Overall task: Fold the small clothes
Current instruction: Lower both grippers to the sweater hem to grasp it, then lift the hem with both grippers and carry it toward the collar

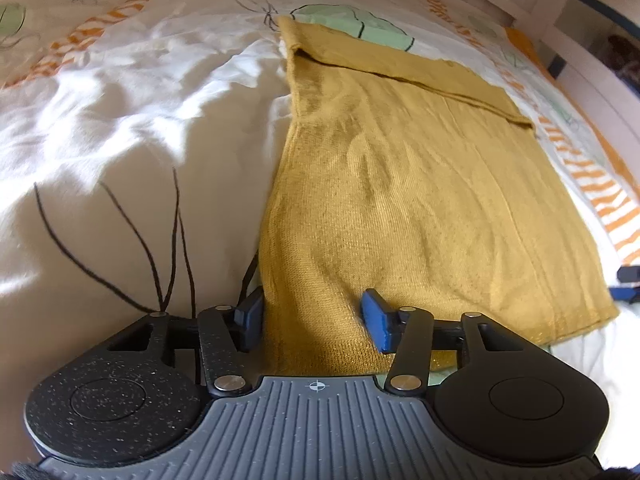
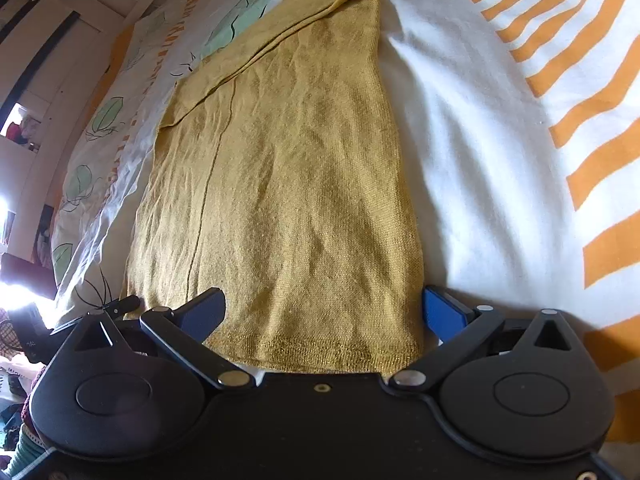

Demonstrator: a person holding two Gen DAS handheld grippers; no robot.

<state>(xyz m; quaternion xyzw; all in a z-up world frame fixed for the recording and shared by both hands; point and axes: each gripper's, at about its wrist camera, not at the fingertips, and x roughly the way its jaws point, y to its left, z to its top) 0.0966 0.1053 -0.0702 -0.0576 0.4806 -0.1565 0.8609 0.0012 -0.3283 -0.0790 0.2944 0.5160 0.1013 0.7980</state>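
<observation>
My mustard knit garment [image 1: 400, 184] lies flat on the patterned duvet [image 1: 120, 128], sides already folded in. My left gripper [image 1: 312, 320] half-open and my right gripper [image 2: 324, 312] wide both straddle its near hem corners, neither pinching yet, ready to lift the hem away.

Support: bed [image 1: 120, 128] under white duvet cover [image 2: 472, 152], rumpled, printed with orange stripes, green shapes, black line sketches.
Lying on it: mustard knit garment [image 1: 400, 184], spread flat at frame centre, far end folded over.
</observation>
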